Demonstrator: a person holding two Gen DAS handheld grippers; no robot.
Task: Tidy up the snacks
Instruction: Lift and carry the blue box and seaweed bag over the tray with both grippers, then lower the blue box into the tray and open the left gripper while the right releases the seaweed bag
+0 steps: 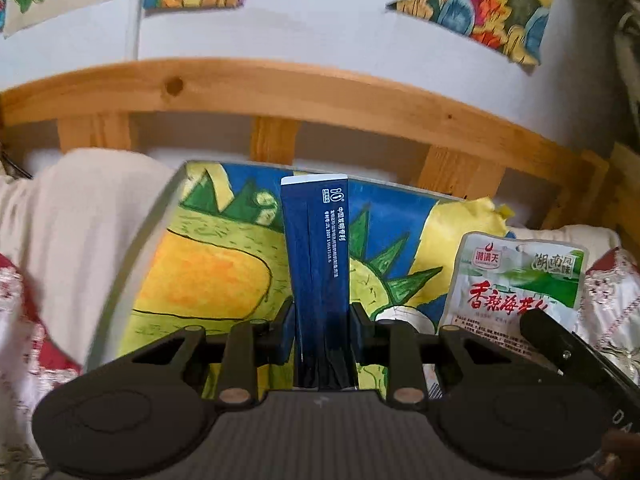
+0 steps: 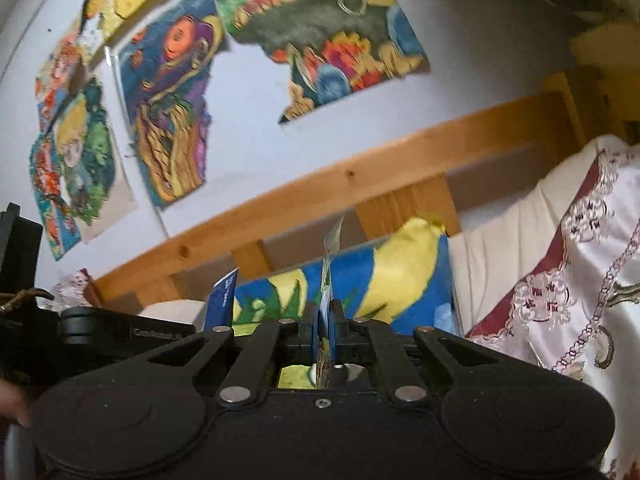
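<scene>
**Two snacks aloft, both able to slip**

Left gripper (image 1: pixel 323 332) pinching dark blue carton (image 1: pixel 318 280) near its base; could pivot. Right gripper (image 2: pixel 325 322) pressed on thin seaweed packet (image 2: pixel 327 300) edge-on, over painted board (image 1: pixel 208 272); could slide out.

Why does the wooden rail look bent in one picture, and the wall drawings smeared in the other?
Left wrist view: the fisheye lens bows the wooden rail, while the dark blue box stays sharp. Right wrist view: the wall drawings are smeared by blur.
</scene>
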